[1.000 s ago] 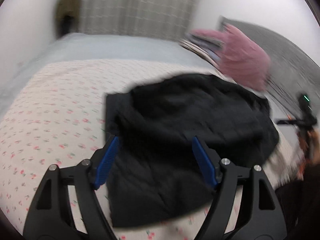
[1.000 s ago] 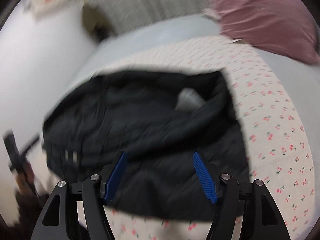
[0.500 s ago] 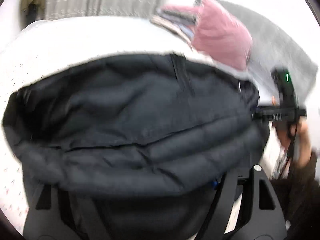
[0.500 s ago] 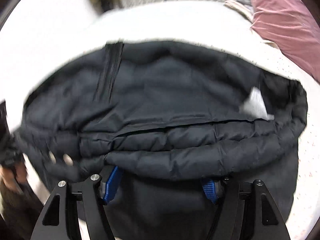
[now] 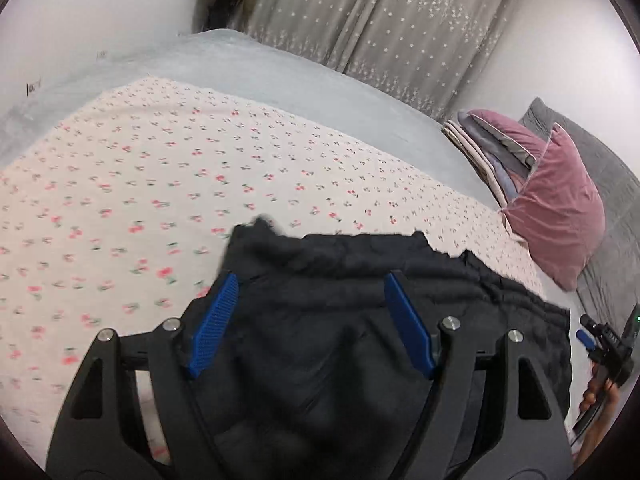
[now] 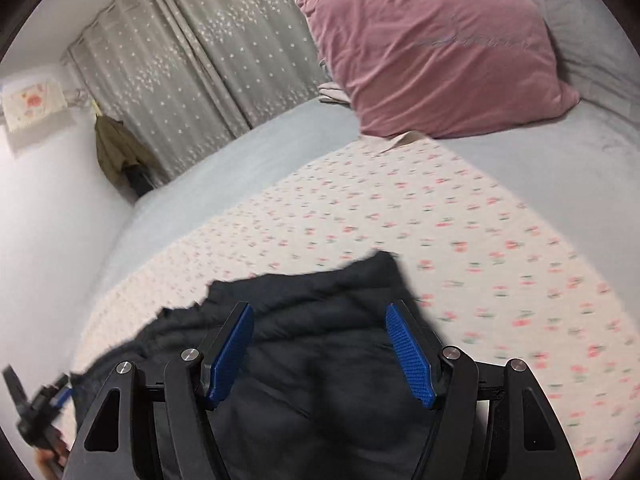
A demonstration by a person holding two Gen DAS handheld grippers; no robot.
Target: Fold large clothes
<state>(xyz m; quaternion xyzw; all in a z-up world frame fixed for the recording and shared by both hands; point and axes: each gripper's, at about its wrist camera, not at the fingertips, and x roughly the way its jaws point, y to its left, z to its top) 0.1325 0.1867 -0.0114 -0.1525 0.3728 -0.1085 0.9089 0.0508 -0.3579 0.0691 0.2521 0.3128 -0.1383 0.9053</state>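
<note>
Black jacket (image 5: 340, 340) beneath both grippers' spread fingers (image 5: 214, 326)

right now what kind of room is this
Most likely a bedroom. A bed with a cherry-print sheet fills the view, a pink pillow leans at its head end, and grey star-patterned curtains hang behind. A black padded jacket lies on the sheet.

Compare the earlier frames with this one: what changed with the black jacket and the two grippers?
Half a second ago the black jacket bulged up over both grippers' fingers; now it lies low at the near edge of the cherry-print sheet, folded smaller than a second ago. The left gripper and right gripper are pulled back, pads clear of the fabric. Jaw openings look unchanged; the pink pillow stayed put.
</note>
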